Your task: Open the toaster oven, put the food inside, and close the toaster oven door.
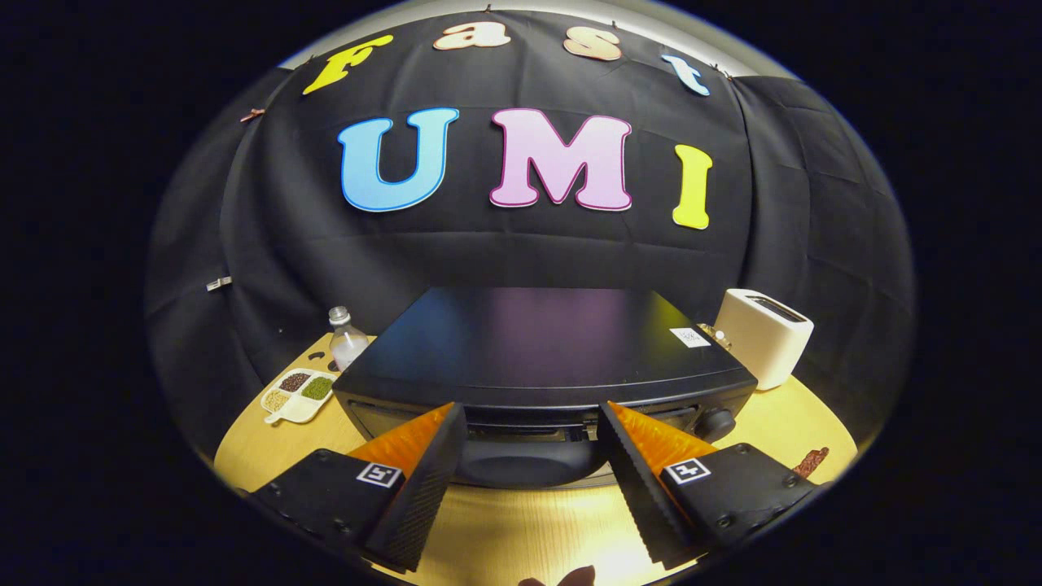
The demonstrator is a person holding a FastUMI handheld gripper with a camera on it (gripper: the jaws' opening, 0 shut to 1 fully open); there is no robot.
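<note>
Toaster oven [537, 342]: dark casing with a smooth, semi-gloss top that throws back a faint sheen; door handle [521, 464] looks like smooth moulded plastic. Tabletop [505, 529]: pale wood, fine grain, satin finish. Toaster [761, 335]: cream shell — smooth, matt, plastic by the look. Bottle [347, 338]: clear plastic, glossy. Divided dish [298, 396]: pale, smooth, holding grainy dry goods. Booth wall [269, 244]: matt cloth, creased. Gripper [529, 456], fingers spread apart — inner faces [423, 488] finely ribbed.

A round wooden table [505, 533] carries a black toaster oven [541, 358], white toaster [763, 335], sectioned dish [298, 395] and bottle [347, 338].
</note>
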